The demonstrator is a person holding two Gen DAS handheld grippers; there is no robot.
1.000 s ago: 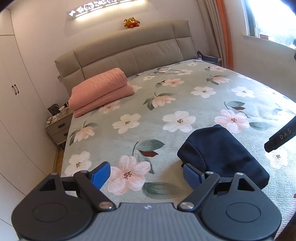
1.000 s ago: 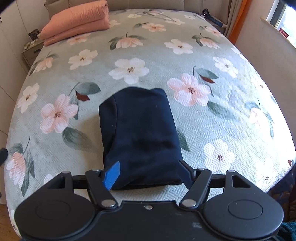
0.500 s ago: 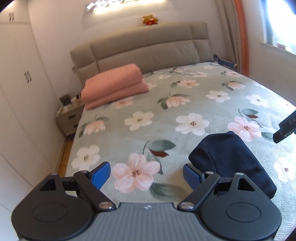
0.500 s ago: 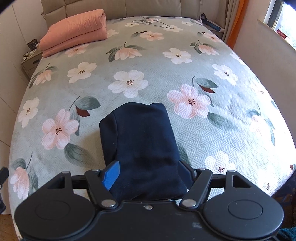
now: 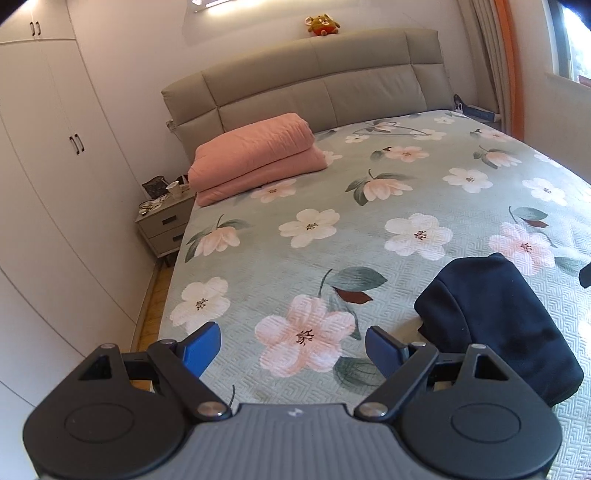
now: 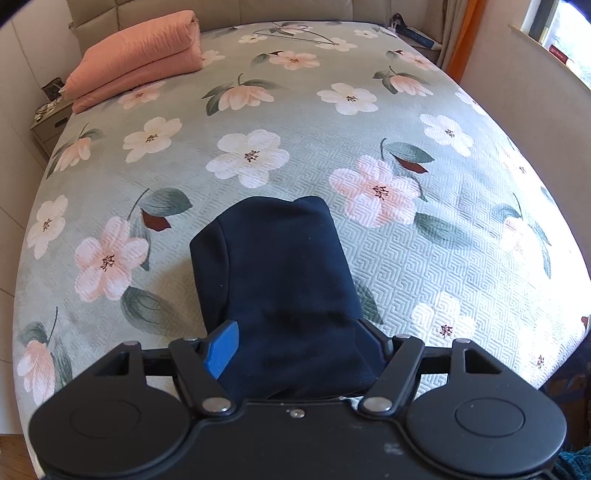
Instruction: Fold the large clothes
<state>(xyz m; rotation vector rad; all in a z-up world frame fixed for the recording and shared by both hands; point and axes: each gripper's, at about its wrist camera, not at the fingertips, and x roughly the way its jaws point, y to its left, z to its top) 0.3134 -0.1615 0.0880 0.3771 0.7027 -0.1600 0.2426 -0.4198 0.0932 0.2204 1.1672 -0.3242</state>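
A dark navy garment (image 6: pixel 277 280) lies folded into a compact bundle on the flowered green bedspread (image 6: pixel 332 155) near the foot of the bed. It also shows at the right in the left wrist view (image 5: pixel 498 317). My right gripper (image 6: pixel 295 347) is open, with its blue-padded fingers on either side of the bundle's near end; I cannot tell if they touch it. My left gripper (image 5: pixel 293 349) is open and empty, above the bedspread to the left of the garment.
A folded pink quilt (image 5: pixel 258 155) lies at the head of the bed by the grey headboard (image 5: pixel 306 81). A nightstand (image 5: pixel 166 225) and white wardrobes (image 5: pixel 55 166) stand on the left. A wall with a window (image 6: pixel 546 33) runs along the right.
Both grippers have pulled back and risen, so the garment sits lower and nearer in the right view. The left view has swung left toward the wardrobes. The garment has not moved.
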